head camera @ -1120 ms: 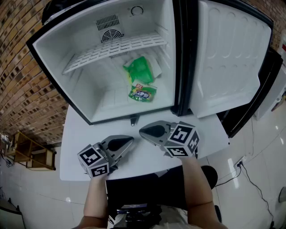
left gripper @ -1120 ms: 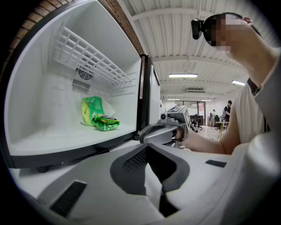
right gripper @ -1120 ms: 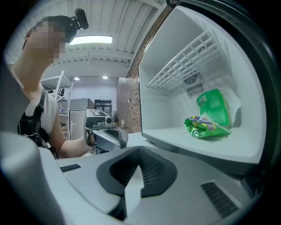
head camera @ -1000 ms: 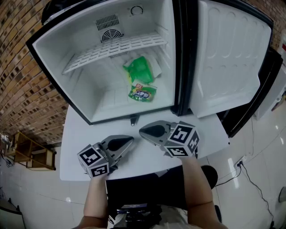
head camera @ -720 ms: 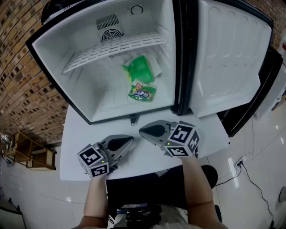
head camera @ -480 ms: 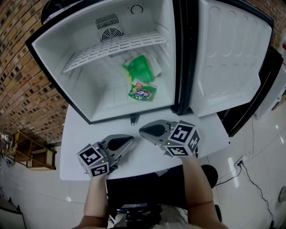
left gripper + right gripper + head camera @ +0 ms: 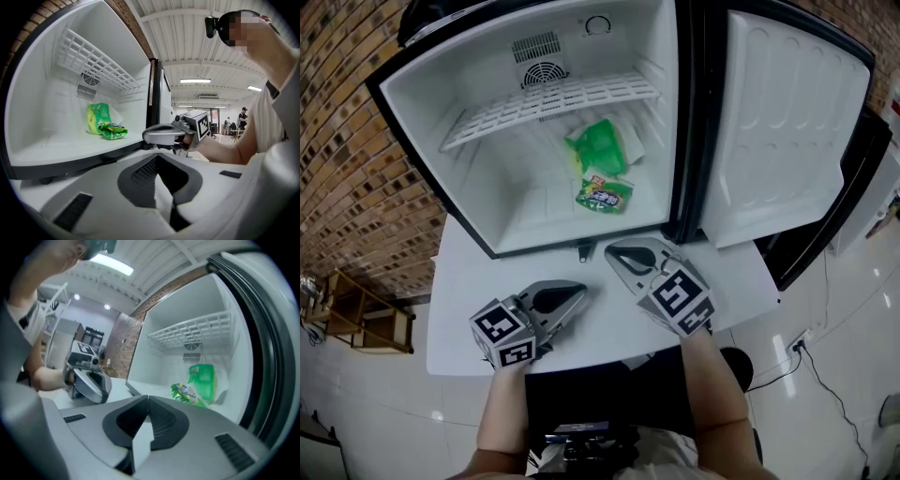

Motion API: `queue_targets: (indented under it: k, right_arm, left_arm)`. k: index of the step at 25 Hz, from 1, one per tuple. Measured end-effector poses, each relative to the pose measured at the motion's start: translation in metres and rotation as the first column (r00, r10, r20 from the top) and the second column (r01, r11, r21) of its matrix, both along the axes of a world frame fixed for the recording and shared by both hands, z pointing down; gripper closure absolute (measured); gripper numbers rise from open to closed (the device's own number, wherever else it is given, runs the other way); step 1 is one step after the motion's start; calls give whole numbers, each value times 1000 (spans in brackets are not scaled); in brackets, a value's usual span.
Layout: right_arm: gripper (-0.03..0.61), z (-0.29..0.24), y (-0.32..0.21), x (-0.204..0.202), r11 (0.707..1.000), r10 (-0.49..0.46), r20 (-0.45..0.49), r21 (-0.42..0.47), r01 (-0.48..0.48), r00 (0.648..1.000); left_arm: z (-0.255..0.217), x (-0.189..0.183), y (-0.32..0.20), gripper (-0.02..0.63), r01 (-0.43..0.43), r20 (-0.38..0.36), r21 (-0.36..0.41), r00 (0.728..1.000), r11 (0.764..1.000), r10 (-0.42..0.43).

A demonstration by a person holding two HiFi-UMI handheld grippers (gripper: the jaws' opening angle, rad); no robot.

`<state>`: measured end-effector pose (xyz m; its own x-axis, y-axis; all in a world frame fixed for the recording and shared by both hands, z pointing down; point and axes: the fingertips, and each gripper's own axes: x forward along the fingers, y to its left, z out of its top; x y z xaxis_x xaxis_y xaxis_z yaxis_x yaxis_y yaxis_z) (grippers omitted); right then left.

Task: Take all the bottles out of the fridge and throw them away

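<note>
Now your left gripper (image 7: 579, 293) jaws pressed together, right gripper (image 7: 615, 252) jaws opening (nothing between), above the tabletop (image 7: 457, 286).

the white smooth-plastic fridge liner (image 7: 487, 178) has a soft sheen, as does its white plastic grid shelf (image 7: 553, 97). the green crinkled plastic bag (image 7: 602, 147) and green printed packet (image 7: 604, 195) are glossy. the red-brown brick wall (image 7: 347, 159) looks rough. the white tabletop (image 7: 459, 319) is smooth and matt. the pale floor tiles (image 7: 834, 375) shine.

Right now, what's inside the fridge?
Inside the fridge: a wire shelf, a green bag at the back and a green snack packet lying before it. No bottle shows; the space behind the bag is covered.
</note>
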<state>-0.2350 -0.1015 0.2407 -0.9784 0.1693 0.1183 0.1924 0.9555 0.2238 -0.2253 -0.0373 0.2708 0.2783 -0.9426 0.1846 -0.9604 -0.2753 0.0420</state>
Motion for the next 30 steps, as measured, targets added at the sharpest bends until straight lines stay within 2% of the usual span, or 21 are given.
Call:
queue_targets:
  k: [2,4,7,10,12,21,25,28,30]
  right_arm:
    - [563,-7,-12,-4,987,84,0,135,-83,996]
    - [557,-12,-25,-9,961,150,-14,237,-142,989]
    - [460,-21,-44,-14,902,248,-27,371,-220,968]
    - [456,-25,-55,-23,837,321,-41,479,-263,946]
    - [454,-23,-57,-32,804,347,-57,532,-266,936]
    - [455,-13,-61,-62,739,385,-121,635,-227,915]
    - [456,-2,-65,-71,742,395,-157,635,-214,905]
    - [545,-5,-71,-69,731,422,-130,635,-251,897]
    - [546,-11,-72,-68,720,431,-105,639,-272,896]
  left_arm:
    - [0,1,0,597,-2,0,0,1000,1000,2]
    - [1,2,0,597,-6,2,0,1000,1000,6]
    - [-1,2,-1,597,-6,4,2,1000,1000,6]
    - [-1,2,0,597,-5,5,1,1000,1000,5]
    - [0,2,0,597,-5,3,1,1000,1000,5]
    - [0,3,-2,597,-12,13,-6,1000,1000,12]
    - [0,3,-1,597,-10,14,-6,1000,1000,10]
    - [1,4,-1,598,-15,14,-5,1000,1000,15]
    - [1,4,-1,597,-16,13,-1,1000,1000,16]
